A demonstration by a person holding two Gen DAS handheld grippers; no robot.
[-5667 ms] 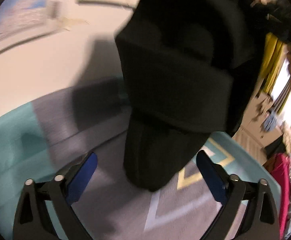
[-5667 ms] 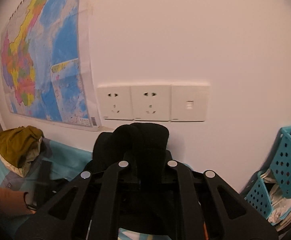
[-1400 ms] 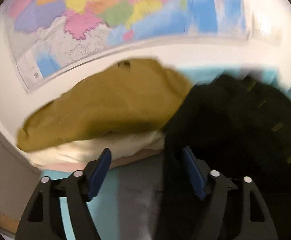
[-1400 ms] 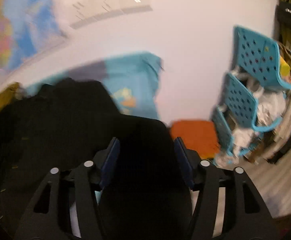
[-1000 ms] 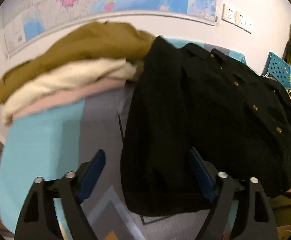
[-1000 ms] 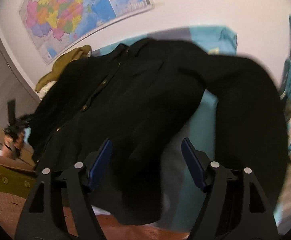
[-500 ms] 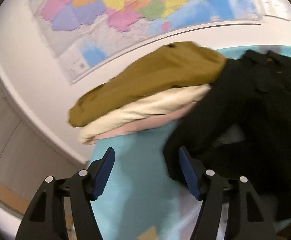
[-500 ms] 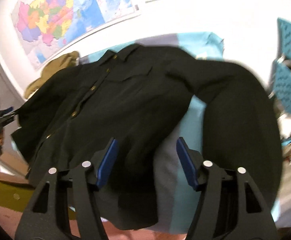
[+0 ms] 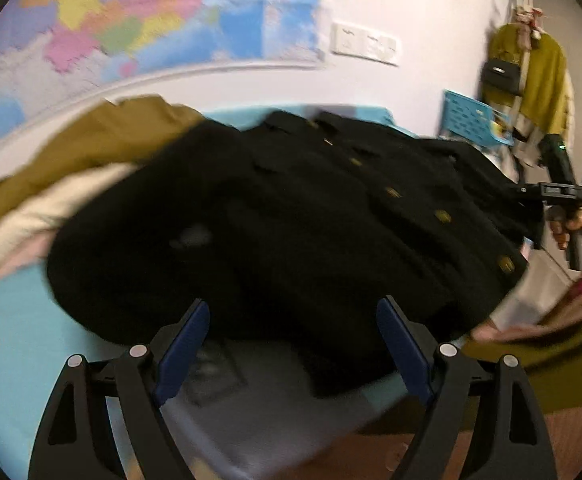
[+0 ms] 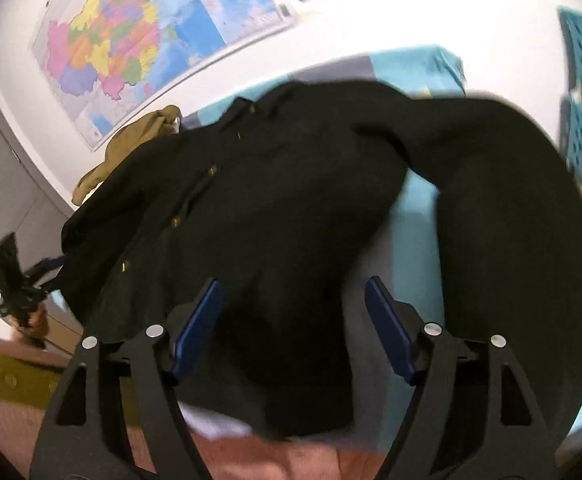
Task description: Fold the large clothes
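While both grippers open, a black coat lies spread on a teal and grey cloth.
Soft, matte and heavy-looking, it has small brass buttons down the front and one sleeve bent off to the side. Its hem sits between the blue pads of the left gripper and the right gripper, untouched by either, beside a folded clothes pile.

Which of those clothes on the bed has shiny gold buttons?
The black jacket, spread flat across the bed. The mustard garment and cream one stacked beside it show no buttons.
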